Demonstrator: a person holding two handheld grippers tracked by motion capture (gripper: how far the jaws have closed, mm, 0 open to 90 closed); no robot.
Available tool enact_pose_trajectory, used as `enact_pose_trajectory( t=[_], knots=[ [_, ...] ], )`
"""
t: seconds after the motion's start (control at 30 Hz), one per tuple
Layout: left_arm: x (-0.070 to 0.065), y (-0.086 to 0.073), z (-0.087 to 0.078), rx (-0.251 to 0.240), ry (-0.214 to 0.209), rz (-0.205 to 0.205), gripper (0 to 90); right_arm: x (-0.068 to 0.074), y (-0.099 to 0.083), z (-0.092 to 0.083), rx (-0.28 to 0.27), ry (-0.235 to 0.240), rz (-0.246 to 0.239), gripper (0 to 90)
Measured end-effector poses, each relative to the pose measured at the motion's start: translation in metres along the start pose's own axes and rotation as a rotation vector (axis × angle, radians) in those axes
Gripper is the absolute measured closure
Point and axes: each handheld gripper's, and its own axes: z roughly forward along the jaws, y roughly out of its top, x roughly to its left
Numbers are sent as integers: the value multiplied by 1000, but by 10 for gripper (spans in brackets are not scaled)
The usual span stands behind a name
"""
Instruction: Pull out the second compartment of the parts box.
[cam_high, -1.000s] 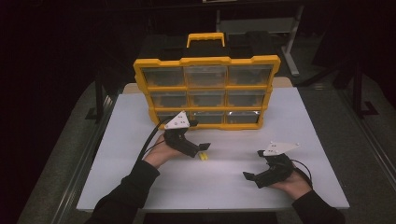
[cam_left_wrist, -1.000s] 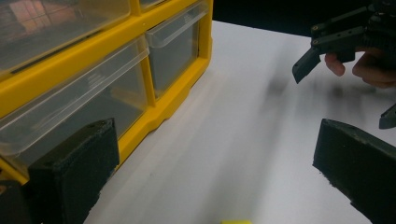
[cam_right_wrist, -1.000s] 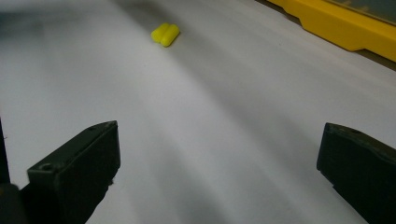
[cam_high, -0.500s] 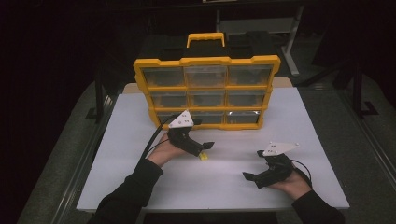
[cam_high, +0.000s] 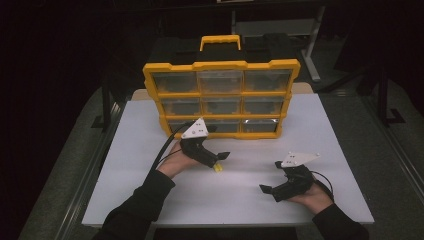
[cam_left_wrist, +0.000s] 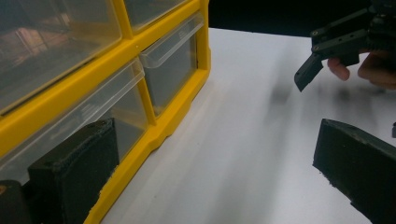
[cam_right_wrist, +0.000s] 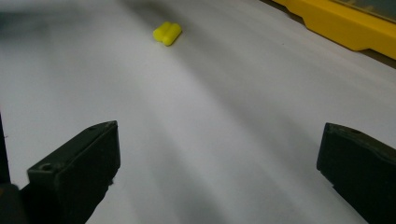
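Between the earlier frames and this one, only the left gripper (cam_high: 220, 157) moved: it drifted rightward, away from the yellow organizer (cam_high: 221, 97), and its jaws stood spread apart, holding nothing. Below it the small yellow piece (cam_high: 218, 168) lay free on the bench (cam_high: 320, 130), near the organizer's bottom row of 3 drawers. The right gripper (cam_high: 268, 190) rested well apart, also released. I judged that the piece had been let go.

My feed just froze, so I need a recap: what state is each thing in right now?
Left hand-held gripper: open, empty, beside the organizer.
Right hand-held gripper: open, empty, low over the table.
Yellow piece: loose on the table.
Drawer organizer: upright, drawers shut.
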Motion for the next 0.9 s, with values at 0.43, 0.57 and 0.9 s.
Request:
enact_pose_trajectory(
  t=[0.43, 0.57, 0.9],
  knots=[
    [0, 1, -3, 6, 15, 53, 0, -1, 0, 0, -5, -1, 0, 0],
    [-2, 1, -2, 7, 17, 76, 0, 0, 0, -1, -6, -1, -1, 0],
    [-6, 3, -3, 4, 32, 120, 0, 0, 0, -2, -9, -10, -9, 0]
  ],
)
